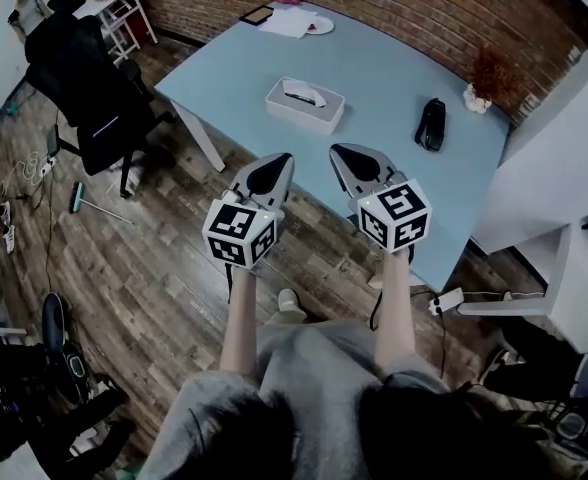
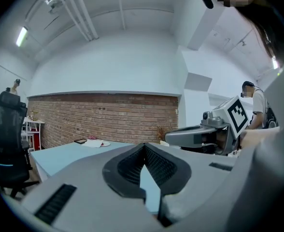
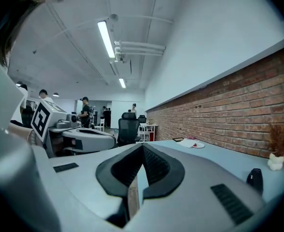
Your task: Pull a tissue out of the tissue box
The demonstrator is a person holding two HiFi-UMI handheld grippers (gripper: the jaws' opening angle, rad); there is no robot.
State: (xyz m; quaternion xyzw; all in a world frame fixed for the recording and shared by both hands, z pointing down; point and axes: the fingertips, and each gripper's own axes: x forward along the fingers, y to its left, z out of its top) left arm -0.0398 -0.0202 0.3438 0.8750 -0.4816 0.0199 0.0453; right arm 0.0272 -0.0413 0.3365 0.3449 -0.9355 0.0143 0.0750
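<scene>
White box (image 1: 305, 105): mid blue table (image 1: 394, 63), nearer its front edge, tissue (image 1: 302, 92) showing on top | left gripper (image 1: 278, 164): jaws together, empty, at front edge | right gripper (image 1: 345, 154): jaws together, empty, beside left, apart from box

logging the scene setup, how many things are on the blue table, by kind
tissue box: 1
black handheld device: 1
small pot of dried plant: 1
plate: 1
paper stack: 1
dark flat tablet: 1
total: 6
</scene>
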